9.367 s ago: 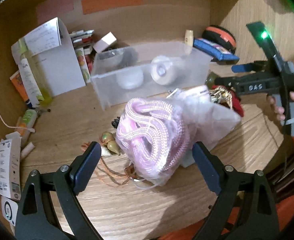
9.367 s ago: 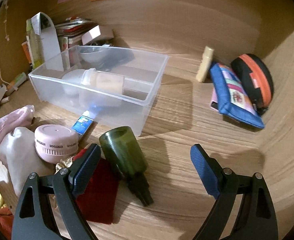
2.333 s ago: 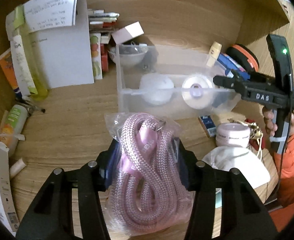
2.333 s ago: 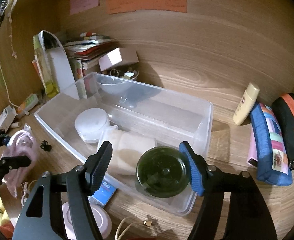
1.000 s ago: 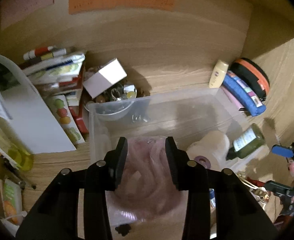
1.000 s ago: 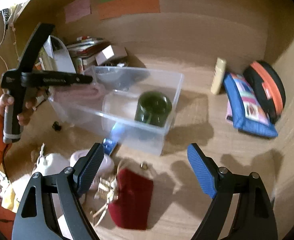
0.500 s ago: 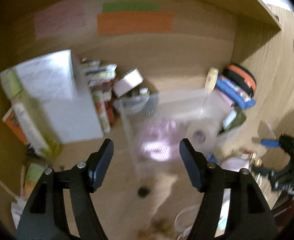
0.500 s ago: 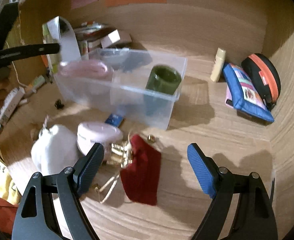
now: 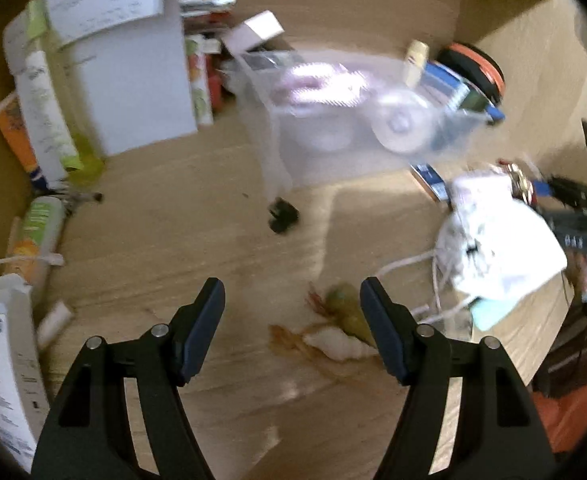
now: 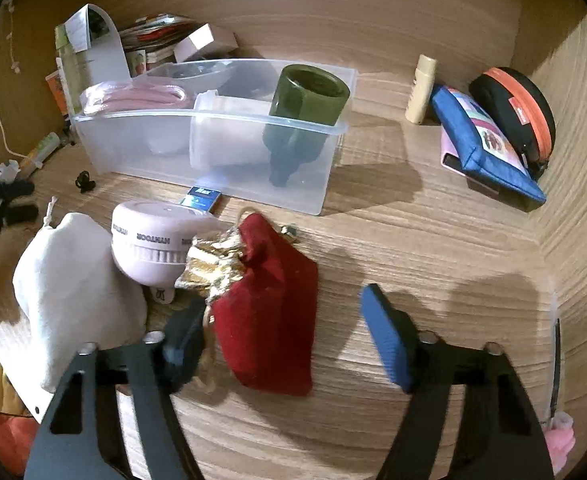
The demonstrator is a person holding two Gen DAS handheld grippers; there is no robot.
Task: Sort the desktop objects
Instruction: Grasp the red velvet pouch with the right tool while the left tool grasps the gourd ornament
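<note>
My right gripper [image 10: 285, 334] hangs low over the desk, its jaws closing around a red velvet pouch [image 10: 269, 308]. The right pad stands apart from the pouch, and the left pad is beside its gold-cloth bundle [image 10: 209, 260]. My left gripper [image 9: 291, 320] is open and holds nothing, just short of a shell and trinket cluster [image 9: 341, 328]. The clear bin [image 10: 325, 184] holds the bagged pink rope [image 10: 133, 96], a green bottle [image 10: 305, 108] and a white roll [image 10: 229, 136]. The same clear bin [image 9: 277, 152], blurred, stands behind in the left wrist view.
A white drawstring pouch [image 10: 69, 288] and a pink round device [image 10: 153, 240] lie left of the red pouch. A blue pouch [image 10: 481, 148], a black-orange case [image 10: 521, 108] and a cream bottle [image 10: 421, 88] sit at the right wall. Papers and boxes [image 9: 125, 80] crowd the back left; a black clip [image 9: 283, 216] lies before the bin.
The left gripper released the pink rope into the bin, opened, and drew back down toward the shells. The right gripper sank over the red pouch and its jaws narrowed.
</note>
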